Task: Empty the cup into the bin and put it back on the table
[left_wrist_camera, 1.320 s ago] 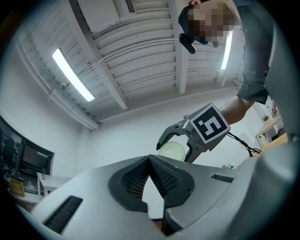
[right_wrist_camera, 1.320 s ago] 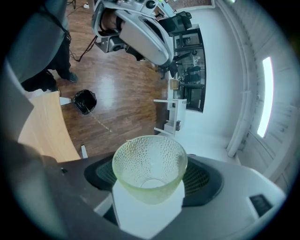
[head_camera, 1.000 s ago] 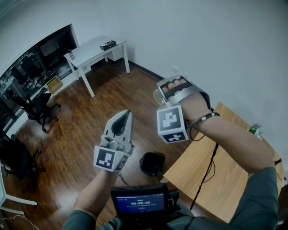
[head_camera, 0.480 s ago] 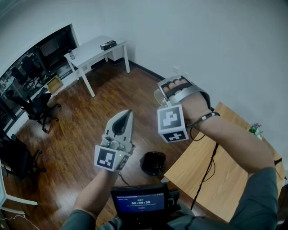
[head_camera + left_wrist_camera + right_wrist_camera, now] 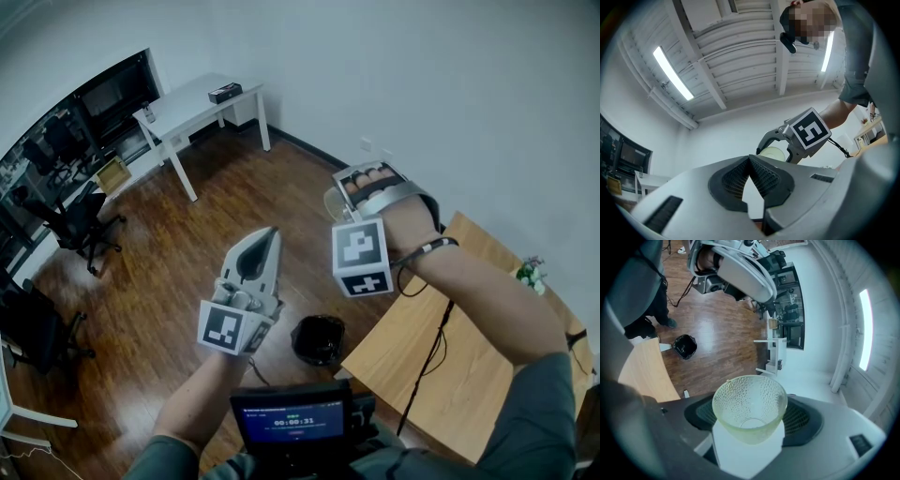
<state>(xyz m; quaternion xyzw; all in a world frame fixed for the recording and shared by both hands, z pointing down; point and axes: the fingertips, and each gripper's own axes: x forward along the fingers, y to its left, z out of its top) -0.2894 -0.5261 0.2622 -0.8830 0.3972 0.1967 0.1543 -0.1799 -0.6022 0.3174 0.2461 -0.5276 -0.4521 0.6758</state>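
Cup (image 5: 749,404) sat gripped in my right tongs (image 5: 362,184), looking empty, high above the bin (image 5: 318,339) down between both tongs, presumably for tipping; my left tongs (image 5: 265,242), pinched together on nothing, hung aside, clear.

Cup (image 5: 330,201) mostly hidden behind right gripper (image 5: 361,187); wooden table (image 5: 384,352) cut off at edge; small dark obj (image 5: 224,94) on desk (image 5: 187,105) unidentifiable.

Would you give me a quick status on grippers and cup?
Right gripper shut on cup, cup looks empty. Left gripper shut, empty. Bin below, nothing blocking.
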